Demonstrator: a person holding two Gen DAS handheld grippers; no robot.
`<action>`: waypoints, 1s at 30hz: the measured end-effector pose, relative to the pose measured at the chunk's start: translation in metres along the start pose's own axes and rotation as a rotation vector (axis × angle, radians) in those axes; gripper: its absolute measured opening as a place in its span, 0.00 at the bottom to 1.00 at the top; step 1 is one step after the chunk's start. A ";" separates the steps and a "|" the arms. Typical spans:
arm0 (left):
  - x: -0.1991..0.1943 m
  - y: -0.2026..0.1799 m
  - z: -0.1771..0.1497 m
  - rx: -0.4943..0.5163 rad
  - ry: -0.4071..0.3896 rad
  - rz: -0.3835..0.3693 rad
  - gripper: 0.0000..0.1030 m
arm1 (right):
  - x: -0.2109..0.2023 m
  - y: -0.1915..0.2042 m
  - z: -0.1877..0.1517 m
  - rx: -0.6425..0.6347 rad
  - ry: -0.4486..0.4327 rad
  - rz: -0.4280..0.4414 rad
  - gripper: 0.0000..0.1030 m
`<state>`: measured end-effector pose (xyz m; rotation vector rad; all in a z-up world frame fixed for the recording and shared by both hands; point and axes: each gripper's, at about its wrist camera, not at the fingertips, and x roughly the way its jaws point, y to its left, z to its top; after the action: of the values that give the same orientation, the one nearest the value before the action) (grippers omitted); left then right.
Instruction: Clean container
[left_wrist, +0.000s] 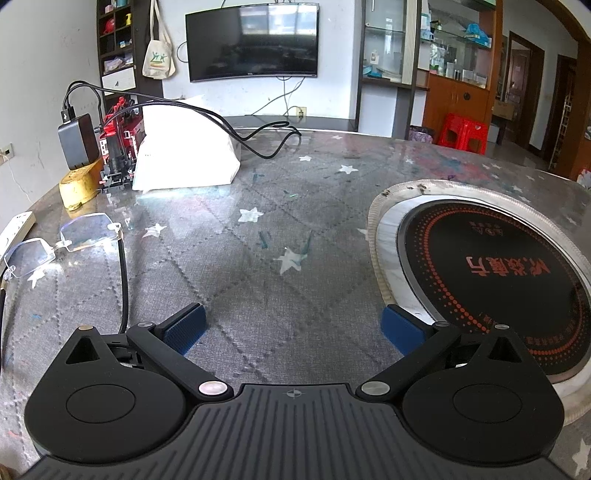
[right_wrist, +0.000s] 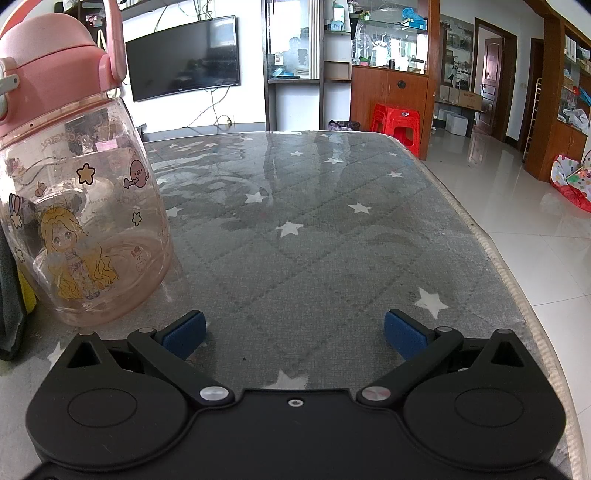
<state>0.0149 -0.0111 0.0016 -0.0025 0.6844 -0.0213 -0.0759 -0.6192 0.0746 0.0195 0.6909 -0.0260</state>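
Blue-padded and spread wide, the left gripper (left_wrist: 291, 325) holds nothing above the surface (left_wrist: 258, 229); rimless glasses (left_wrist: 62, 240) lie just to its left and could be swept aside by a careless swing. On the right view, the right gripper (right_wrist: 293, 328) is equally wide and empty. Its neighbour, the pink-lidded bottle (right_wrist: 81, 206), stands upright just left; a glancing finger could topple it.

Rimless glasses (left_wrist: 62, 240) near table edge; induction hob (left_wrist: 495, 273) inset; white bag (left_wrist: 184, 151) behind.
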 end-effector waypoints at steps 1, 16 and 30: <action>0.000 0.000 0.000 0.000 0.000 0.000 1.00 | 0.000 0.000 0.000 0.000 0.000 0.000 1.00; 0.002 0.005 -0.001 -0.001 -0.001 -0.003 1.00 | 0.001 -0.002 0.004 -0.001 0.003 -0.002 1.00; 0.002 0.005 -0.001 -0.001 -0.002 -0.003 1.00 | 0.001 0.000 0.005 -0.002 0.004 -0.003 1.00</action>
<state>0.0158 -0.0062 -0.0008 -0.0049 0.6829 -0.0242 -0.0716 -0.6195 0.0779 0.0170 0.6947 -0.0281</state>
